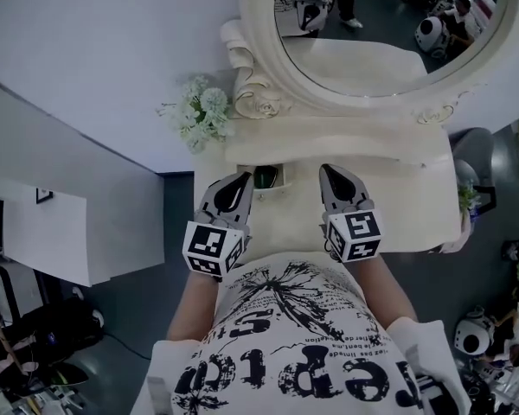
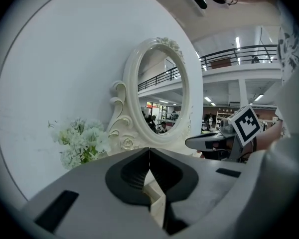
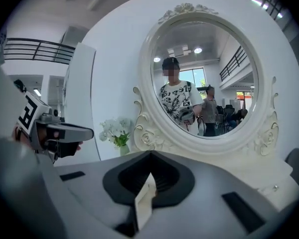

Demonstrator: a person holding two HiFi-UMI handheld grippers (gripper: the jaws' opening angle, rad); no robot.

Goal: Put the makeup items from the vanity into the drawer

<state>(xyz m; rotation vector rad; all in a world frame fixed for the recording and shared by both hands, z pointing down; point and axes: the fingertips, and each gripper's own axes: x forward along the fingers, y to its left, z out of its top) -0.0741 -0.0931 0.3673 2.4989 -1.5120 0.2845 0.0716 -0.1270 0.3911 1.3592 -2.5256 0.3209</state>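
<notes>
You can see no makeup items on the vanity (image 1: pixel 406 199): its pale top looks bare in the head view, and neither gripper view shows anything lying at the foot of the mirror (image 1: pixel 389 24). The only candidate for the drawer is a small dark slot (image 1: pixel 266 177) at the near edge of the top, between your two tools. Whether that is the drawer ajar or only a shadow cannot be told from here, so look down at it before you do anything else. Your left gripper (image 1: pixel 244 178) and right gripper (image 1: pixel 329 171) hang side by side just above that near edge, each with its jaws brought together tip to tip and nothing between them. That suits what seems to be the step in hand, finishing off. If the drawer is ajar, set the closed tips flat against its front, one to each side of the middle, and push evenly so it does not skew. If you find an item you missed, spread the jaws before you reach. Keep the left tool clear of the flowers (image 1: pixel 199 115) beside the mirror's scrolled frame.
</notes>
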